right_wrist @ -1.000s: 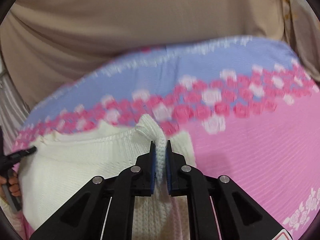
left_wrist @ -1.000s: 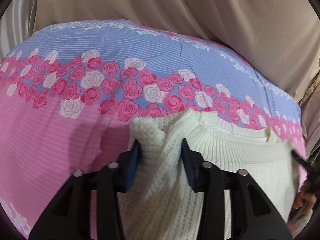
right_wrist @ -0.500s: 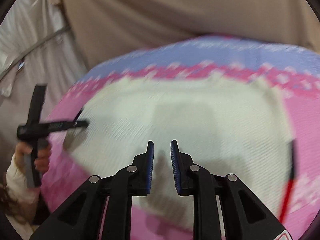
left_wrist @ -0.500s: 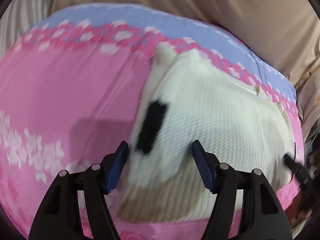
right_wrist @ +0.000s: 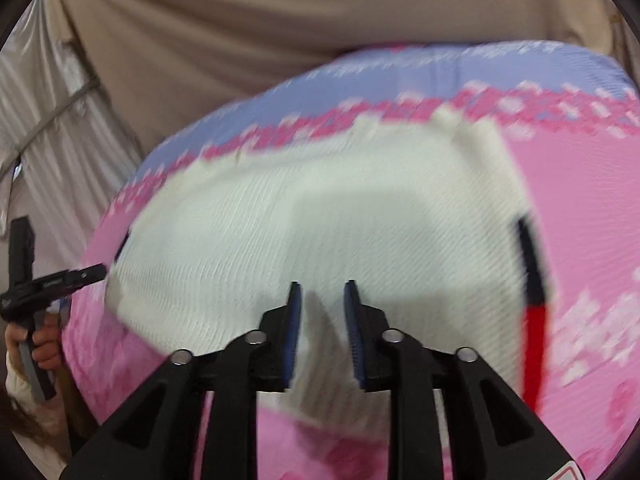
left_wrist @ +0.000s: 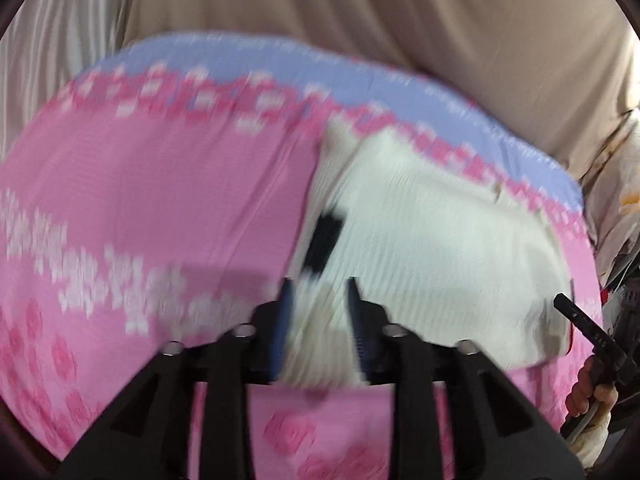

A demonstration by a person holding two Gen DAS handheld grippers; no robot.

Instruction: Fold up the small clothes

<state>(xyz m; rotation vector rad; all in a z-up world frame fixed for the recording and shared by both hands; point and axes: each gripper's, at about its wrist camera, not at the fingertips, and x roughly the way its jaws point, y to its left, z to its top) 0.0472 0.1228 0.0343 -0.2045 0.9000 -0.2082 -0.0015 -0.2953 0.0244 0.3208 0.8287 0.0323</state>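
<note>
Left wrist view: the left tool [left_wrist: 318, 322], its jaws closing, straddles the near left hem of the cream knit sweater [left_wrist: 420, 248]; knit lies between the blue pads, though blur hides whether they press on it. The sweater rests folded on the bed sheet [left_wrist: 160, 200], pink with a floral band and a lilac far strip, against a beige curtain [left_wrist: 360, 12]. At the far right edge a hand [left_wrist: 592, 392] carries the other tool.

Right wrist view: the right tool [right_wrist: 322, 320], jaws opening and moderately apart, hovers over the sweater's near edge [right_wrist: 300, 220] with fabric seen between the pads but apparently not pinched. A dark-and-red strip [right_wrist: 532, 300] runs along the sweater's right border.

Technique, as judged: the step appears to be seizing the near hem for the next fold. Take both corners at matching depth, pinch all layers together, and lift evenly so the knit does not stretch or skew.
</note>
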